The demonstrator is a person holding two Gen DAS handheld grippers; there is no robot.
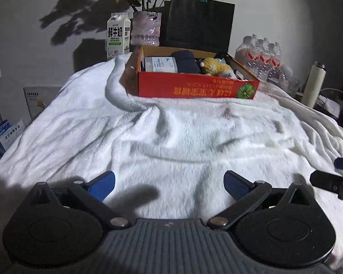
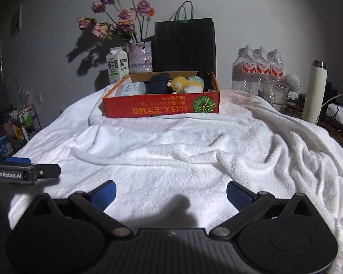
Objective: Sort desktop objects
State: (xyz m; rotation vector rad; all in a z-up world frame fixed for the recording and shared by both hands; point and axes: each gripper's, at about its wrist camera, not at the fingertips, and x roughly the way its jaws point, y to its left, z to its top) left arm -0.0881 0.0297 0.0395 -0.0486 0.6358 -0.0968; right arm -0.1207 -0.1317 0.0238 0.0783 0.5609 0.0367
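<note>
A red cardboard box stands at the far side of the white fluffy blanket. Inside it lie a white packet, a dark blue bundle and a yellow plush toy. My left gripper hovers low over the near blanket, open, nothing between its blue pads. My right gripper is likewise open and empty over the near blanket. Each gripper shows at the edge of the other's view: the right gripper's fingers and the left gripper's fingers.
Behind the box stand a milk carton, a vase of dried roses and a black paper bag. Water bottles, a glass jug and a white flask stand at the right.
</note>
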